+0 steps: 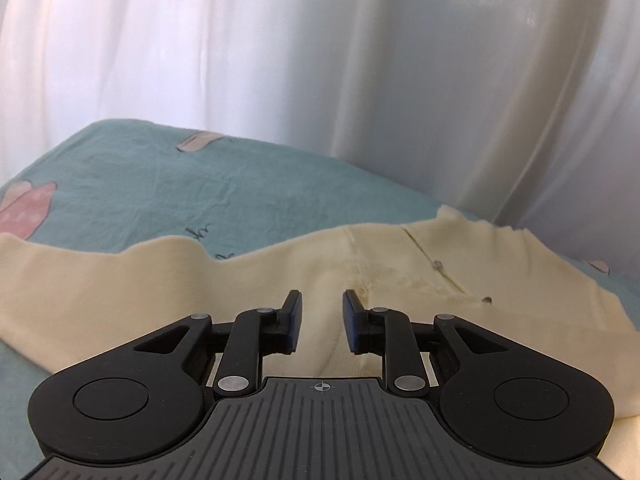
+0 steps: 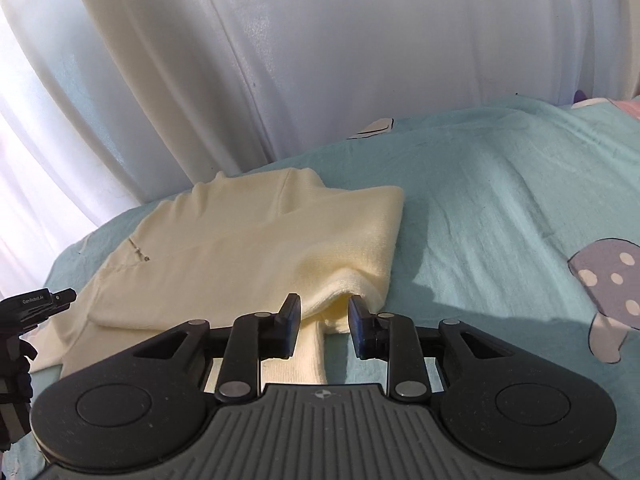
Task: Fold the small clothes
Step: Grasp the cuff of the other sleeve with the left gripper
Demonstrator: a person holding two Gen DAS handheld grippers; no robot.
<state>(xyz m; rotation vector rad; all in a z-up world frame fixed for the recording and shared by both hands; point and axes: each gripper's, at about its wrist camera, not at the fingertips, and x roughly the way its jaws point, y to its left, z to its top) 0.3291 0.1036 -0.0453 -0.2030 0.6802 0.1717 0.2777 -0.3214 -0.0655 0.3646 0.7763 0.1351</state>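
Cream knitwear, a small cardigan point(image 1: 280, 280), lies spread on a teal bedsheet point(image 1: 140, 184) in front of white curtains point(image 1: 320, 60). Only the left wrist view shows the garment's button placket with two small dark buttons point(image 1: 437, 265) running away to the far right, and a pink printed patch point(image 1: 28, 208) on the sheet at far left. The left gripper point(image 1: 322, 312) hangs just over the near middle of the knit, its jaws a little apart with nothing pinched between them. Only the right wrist view shows the cardigan's right side folded over onto the body, a sleeve point(image 2: 312, 356) trailing toward the camera from under the fold, and a grey spotted mushroom print point(image 2: 612, 280) on the sheet at right. The right gripper point(image 2: 325, 312) sits at the near edge of that fold, jaws parted, with the fold's edge and the sleeve between them but not clamped. At the left edge of that view the other tool's body appears, bearing small white lettering point(image 2: 34, 301) that seems to read "GenRobot.AI".
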